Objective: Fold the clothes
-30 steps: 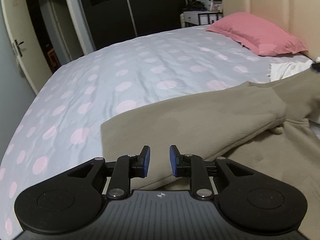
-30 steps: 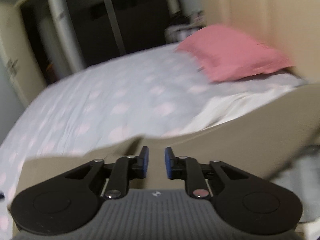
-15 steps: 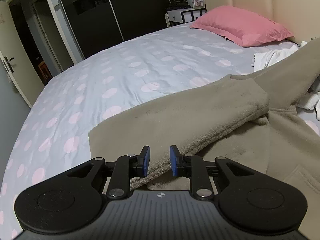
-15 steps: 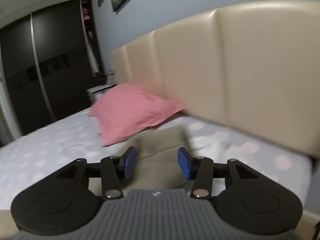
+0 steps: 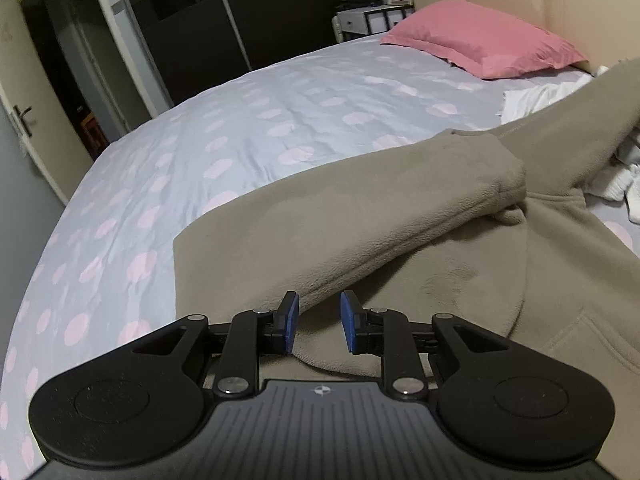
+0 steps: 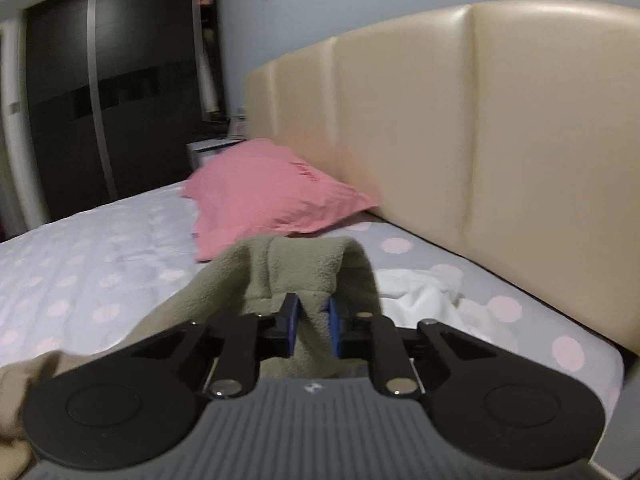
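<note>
A taupe fleece garment (image 5: pixel 400 216) lies across the polka-dot bed, one part folded over the rest. My left gripper (image 5: pixel 319 326) sits at the near edge of that fold. Its blue pads (image 5: pixel 289 322) are close together with the fleece edge between them, so it is shut on the cloth. In the right wrist view, my right gripper (image 6: pixel 313 326) is shut on a bunched end of the same fleece garment (image 6: pixel 308 268). That end is lifted off the bed near the headboard, and the cloth trails down to the left.
A pink pillow (image 5: pixel 484 40) lies by the cream padded headboard (image 6: pixel 500 140). White clothes (image 6: pixel 424 300) are heaped on the bed right of the fleece, with socks (image 5: pixel 624 188) nearby. The lilac duvet (image 5: pixel 240 140) stretches left. Dark wardrobe doors (image 5: pixel 260 8) and a door stand beyond.
My right gripper swung toward the headboard, opened, then shut on the fleece end and raised it. The left gripper kept its place at the fold edge while its view shifted slightly.
</note>
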`<action>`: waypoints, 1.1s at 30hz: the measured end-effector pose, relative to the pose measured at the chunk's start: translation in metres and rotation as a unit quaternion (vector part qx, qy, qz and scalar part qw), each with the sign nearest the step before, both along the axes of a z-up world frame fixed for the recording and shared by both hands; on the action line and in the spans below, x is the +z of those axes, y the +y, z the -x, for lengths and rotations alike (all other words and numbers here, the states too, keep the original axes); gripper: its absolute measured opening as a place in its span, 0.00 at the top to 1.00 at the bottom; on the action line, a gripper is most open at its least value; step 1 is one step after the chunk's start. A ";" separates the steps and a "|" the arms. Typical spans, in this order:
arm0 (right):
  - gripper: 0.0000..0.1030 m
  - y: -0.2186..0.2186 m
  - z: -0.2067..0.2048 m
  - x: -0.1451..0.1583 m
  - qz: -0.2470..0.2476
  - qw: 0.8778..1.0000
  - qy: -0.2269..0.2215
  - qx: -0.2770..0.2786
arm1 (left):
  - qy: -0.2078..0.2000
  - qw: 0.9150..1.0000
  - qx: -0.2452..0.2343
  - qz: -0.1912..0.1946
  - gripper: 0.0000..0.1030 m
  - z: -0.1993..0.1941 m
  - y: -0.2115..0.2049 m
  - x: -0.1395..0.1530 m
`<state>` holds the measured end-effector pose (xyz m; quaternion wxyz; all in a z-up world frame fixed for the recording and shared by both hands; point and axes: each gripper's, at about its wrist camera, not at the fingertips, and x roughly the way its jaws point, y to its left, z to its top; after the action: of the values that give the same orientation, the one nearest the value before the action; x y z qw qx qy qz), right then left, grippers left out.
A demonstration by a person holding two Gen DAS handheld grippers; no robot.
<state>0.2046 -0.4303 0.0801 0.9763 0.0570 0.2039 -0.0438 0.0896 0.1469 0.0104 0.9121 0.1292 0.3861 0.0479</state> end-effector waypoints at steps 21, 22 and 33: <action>0.96 -0.034 0.058 -0.063 0.082 0.983 0.151 0.067 | 0.004 1.000 -0.012 0.022 0.80 -0.014 -0.019 -0.008; 0.95 -0.034 0.058 -0.057 0.069 0.986 0.139 0.062 | 0.005 1.000 -0.014 0.021 0.80 -0.014 -0.019 -0.008; 0.55 -0.068 0.056 -0.025 -0.169 0.984 0.059 0.011 | 0.011 1.000 -0.018 0.014 0.80 -0.015 -0.025 -0.012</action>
<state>0.1490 -0.4988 0.0552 0.9392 0.2166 0.2666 -0.0011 0.1043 0.1223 -0.0014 0.9102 0.1236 0.3945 0.0248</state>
